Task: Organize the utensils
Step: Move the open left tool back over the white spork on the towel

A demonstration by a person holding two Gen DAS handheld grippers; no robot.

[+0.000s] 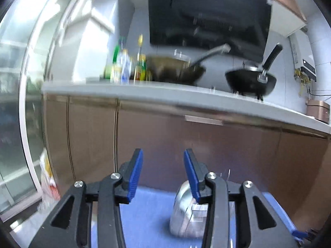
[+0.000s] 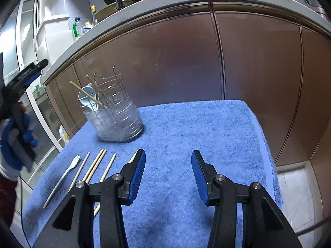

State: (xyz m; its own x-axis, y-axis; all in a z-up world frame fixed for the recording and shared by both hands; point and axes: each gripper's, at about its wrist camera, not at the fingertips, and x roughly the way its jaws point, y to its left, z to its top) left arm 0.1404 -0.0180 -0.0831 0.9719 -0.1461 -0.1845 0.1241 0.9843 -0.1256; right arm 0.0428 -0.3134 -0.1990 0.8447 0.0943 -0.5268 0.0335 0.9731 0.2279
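Two pans [image 1: 251, 80] (one black) and bottles [image 1: 124, 66] sit on the countertop [image 1: 144, 91].

Fuzzy cloth towel [image 2: 186, 134], wire+clear plastic holder [image 2: 115, 115].

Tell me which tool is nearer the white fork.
Right. The right tool hovers low beside the white fork on the towel; the left tool is raised, well above it.

Blue towel [image 2: 186, 136], white fork [image 2: 62, 177], pale wooden chopsticks [image 2: 94, 165], light-blue spoon [image 2: 89, 101], brown cabinets [image 2: 165, 57].
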